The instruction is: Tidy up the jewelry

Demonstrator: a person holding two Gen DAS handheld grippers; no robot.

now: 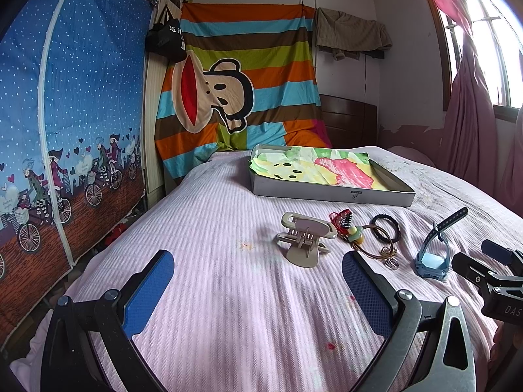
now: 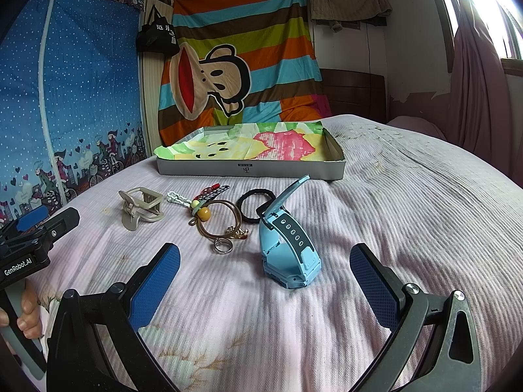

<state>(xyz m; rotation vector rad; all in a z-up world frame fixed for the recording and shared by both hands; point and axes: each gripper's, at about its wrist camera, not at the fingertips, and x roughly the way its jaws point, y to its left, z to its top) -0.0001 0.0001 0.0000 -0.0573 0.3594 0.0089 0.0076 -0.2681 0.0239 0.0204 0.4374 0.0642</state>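
Note:
Jewelry lies in a row on the pink bedspread: a beige hair claw (image 1: 305, 240) (image 2: 140, 207), a red and black clip (image 1: 341, 219), a brown bangle with beads (image 2: 220, 220), a black hair tie (image 1: 387, 227) (image 2: 255, 204), small rings (image 2: 224, 245) and a light blue watch (image 1: 431, 256) (image 2: 289, 248). Behind them sits a grey shallow box (image 1: 330, 192) (image 2: 248, 170) lined with bright cloth. My left gripper (image 1: 258, 284) is open, short of the claw. My right gripper (image 2: 264, 281) is open, just before the watch, holding nothing.
A striped monkey cloth (image 1: 242, 75) hangs behind the bed. A blue zip wardrobe (image 1: 72, 104) stands on the left, pink curtains (image 2: 477, 75) and a window on the right. A hand (image 2: 27, 313) holds the left gripper's handle at the left edge of the right wrist view.

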